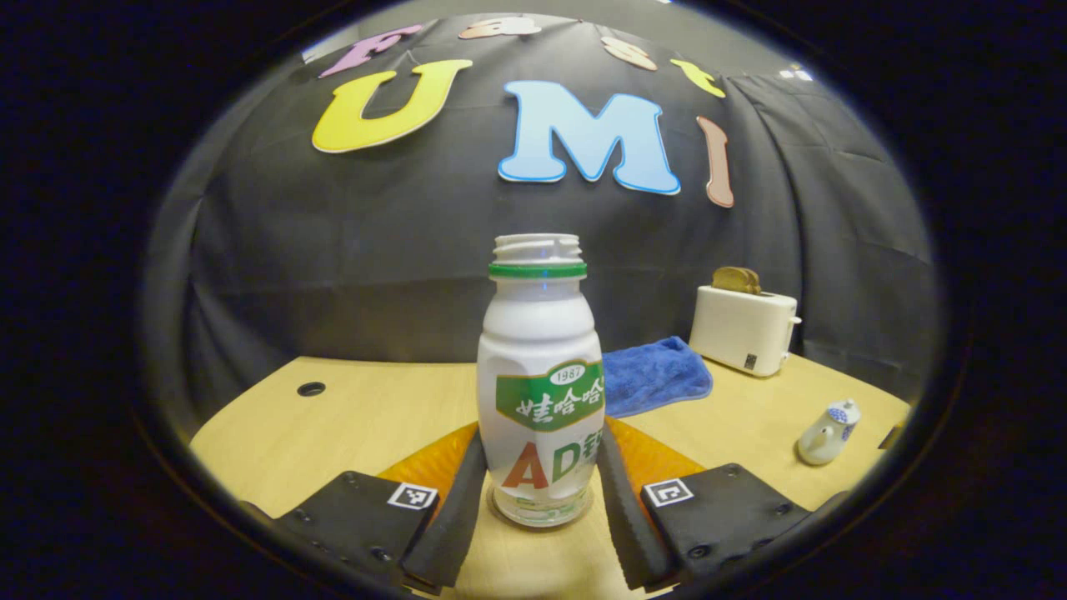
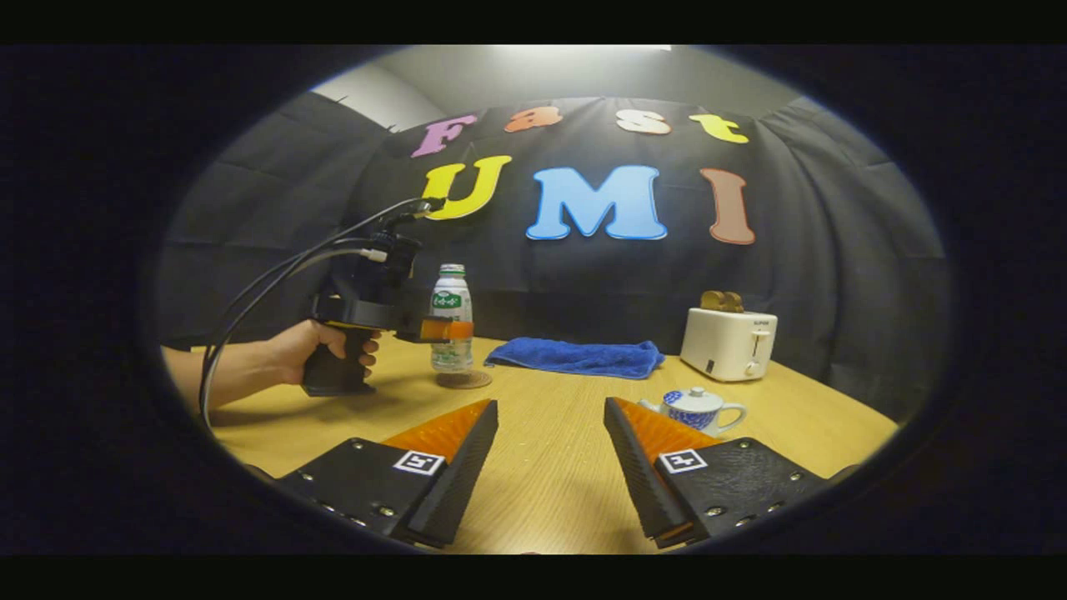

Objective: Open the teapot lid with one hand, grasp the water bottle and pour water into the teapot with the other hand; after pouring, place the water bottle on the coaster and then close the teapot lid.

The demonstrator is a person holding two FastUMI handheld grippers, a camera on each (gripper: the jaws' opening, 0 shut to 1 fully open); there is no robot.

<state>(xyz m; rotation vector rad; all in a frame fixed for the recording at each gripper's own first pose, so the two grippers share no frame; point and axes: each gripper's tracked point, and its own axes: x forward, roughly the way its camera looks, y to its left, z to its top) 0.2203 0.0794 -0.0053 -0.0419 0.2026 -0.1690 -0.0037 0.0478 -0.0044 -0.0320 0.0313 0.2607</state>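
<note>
Between the fingers of my left hand-held gripper (image 1: 540, 500) stands one water bottle (image 1: 540, 392), upright, its long axis vertical and its uncapped mouth pointing straight up. Both fingers sit right alongside its lower body, but I cannot tell whether they actually press on it. From the right gripper view I see that same hand-held gripper held by a hand (image 2: 321, 346), with the bottle resting on one round coaster (image 2: 463, 380).

My right hand-held gripper (image 2: 550, 467) hovers low over the tabletop (image 2: 550, 433) with its fingers spread wide and nothing between them. Just beyond its right finger sits one teapot (image 2: 698, 410), white with blue pattern, lid on, upright, handle toward the right of that view.

Counting the rest: one blue towel (image 2: 575, 357) lying flat behind the coaster, and one white toaster (image 2: 728, 343) with bread slices poking from its top, well apart from the bottle.

All of it rests on a light wood-grain tabletop with one round cable hole (image 1: 311, 388) near its far left edge. Black cloth (image 2: 834, 275) hangs behind as the booth wall.
</note>
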